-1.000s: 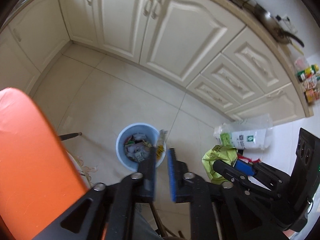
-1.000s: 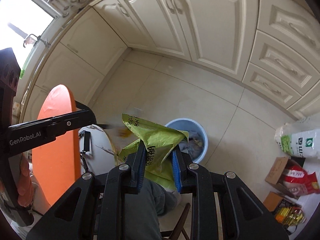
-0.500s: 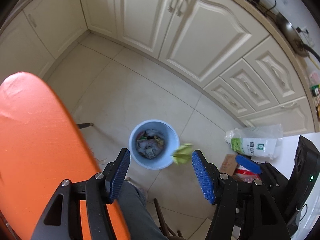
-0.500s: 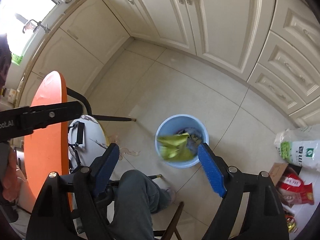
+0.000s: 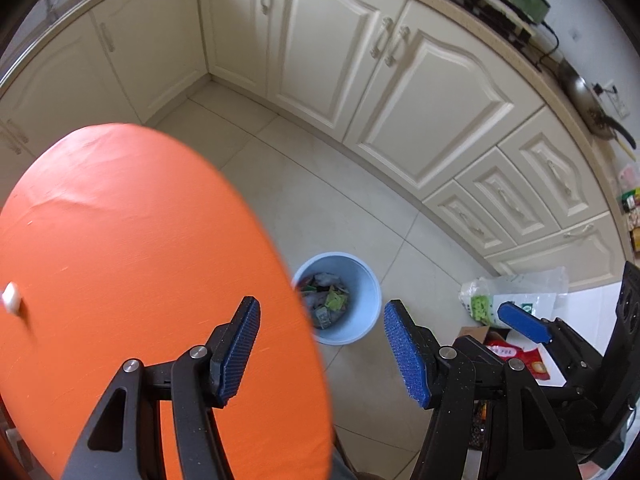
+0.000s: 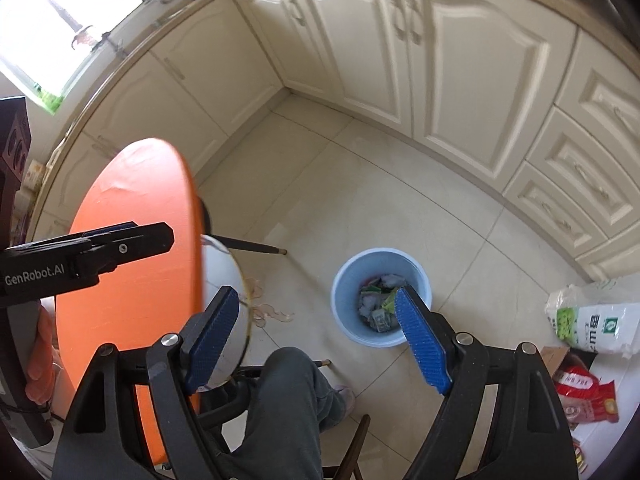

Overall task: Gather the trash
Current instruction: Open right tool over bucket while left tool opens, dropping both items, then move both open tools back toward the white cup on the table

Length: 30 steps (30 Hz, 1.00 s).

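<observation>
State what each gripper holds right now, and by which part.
Nothing is held. The left gripper and the right gripper both stand open and empty above the blue bin.

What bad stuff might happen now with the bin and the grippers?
1. The blue bin stands on the floor right by the person's leg; a shifted foot might tip it and spill the wrappers.
2. One small white scrap lies near the orange table's edge; a clumsy reach may knock it off.
3. The open left gripper and right gripper sit close together, so they might bump.
</observation>
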{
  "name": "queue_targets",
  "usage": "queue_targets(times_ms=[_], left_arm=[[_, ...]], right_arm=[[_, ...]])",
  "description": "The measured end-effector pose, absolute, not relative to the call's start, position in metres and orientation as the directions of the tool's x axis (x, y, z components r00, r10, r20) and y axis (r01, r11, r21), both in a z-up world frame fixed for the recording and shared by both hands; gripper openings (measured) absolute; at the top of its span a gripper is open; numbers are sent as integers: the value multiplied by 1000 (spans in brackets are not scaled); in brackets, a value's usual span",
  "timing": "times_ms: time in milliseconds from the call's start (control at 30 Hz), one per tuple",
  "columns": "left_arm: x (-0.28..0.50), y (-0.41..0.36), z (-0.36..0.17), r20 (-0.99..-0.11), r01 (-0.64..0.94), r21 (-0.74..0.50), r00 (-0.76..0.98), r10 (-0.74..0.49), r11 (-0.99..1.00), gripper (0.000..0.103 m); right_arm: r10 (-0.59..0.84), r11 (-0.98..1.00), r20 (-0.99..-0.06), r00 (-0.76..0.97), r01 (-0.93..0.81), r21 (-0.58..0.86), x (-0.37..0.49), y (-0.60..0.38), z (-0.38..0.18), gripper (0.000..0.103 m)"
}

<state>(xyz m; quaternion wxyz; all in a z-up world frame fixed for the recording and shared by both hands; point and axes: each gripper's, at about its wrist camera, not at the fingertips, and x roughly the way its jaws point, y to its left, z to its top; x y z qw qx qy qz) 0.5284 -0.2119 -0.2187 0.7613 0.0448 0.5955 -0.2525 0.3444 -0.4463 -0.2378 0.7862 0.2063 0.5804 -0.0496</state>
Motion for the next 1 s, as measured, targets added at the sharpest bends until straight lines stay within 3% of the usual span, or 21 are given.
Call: queue_targets(times_ms=[467, 733, 1000], left_arm=[[513, 11, -193, -919, 194, -252, 260, -297, 948, 60], [500, 159, -187, -931, 9, -232, 287, -225, 973, 60], [494, 257, -181, -926, -118, -272, 303, -226, 955, 60]], right_arm=[[230, 962, -928, 294, 75, 262, 416, -279, -217, 82], [277, 961, -935, 223, -75, 266, 464, -158, -228, 82], [278, 953, -946, 165, -170, 251, 513, -72, -248, 82]])
